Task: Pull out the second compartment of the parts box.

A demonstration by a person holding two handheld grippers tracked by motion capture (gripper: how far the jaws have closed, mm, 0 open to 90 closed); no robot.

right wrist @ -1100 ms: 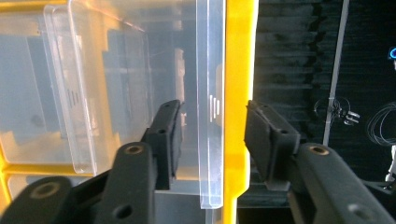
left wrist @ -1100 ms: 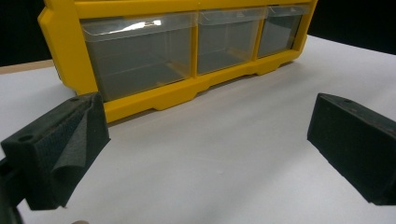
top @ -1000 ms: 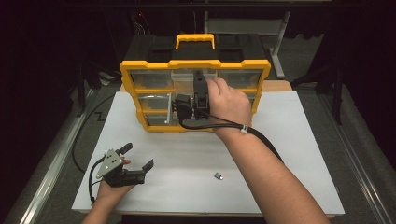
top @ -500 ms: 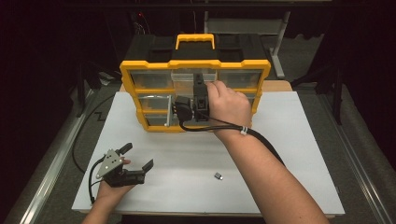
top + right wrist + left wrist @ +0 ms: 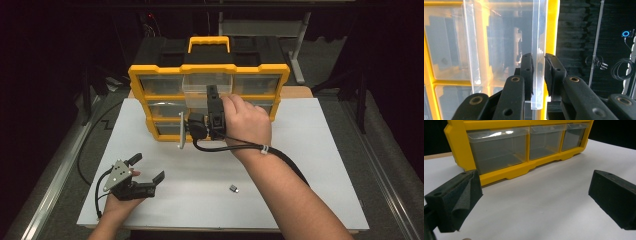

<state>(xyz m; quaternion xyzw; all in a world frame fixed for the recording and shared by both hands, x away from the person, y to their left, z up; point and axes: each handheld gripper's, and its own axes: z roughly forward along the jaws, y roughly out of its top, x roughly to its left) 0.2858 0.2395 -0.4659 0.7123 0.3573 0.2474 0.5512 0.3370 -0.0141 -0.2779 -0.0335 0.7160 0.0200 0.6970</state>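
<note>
The right tongs (image 5: 538, 72) are pinching the front wall of a clear plastic drawer (image 5: 537, 37), their jaws having just closed in on it so that a black pad sits on each side of the transparent edge. In the high view the right tongs (image 5: 212, 97) reach into the middle of the top row of a yellow organizer (image 5: 150, 75), which stands at the far side of the white tabletop (image 5: 320, 150); the clear drawer (image 5: 200, 87) sticks out a little from the front of the organizer. The left tongs (image 5: 147, 167) rest low on the near left part of the tabletop with their jaws spread wide and nothing between them; seen from the left tongs (image 5: 536, 195), the bottom row of drawers is well ahead. A small dark part (image 5: 233, 188) lies alone on the tabletop, near the right forearm.
</note>
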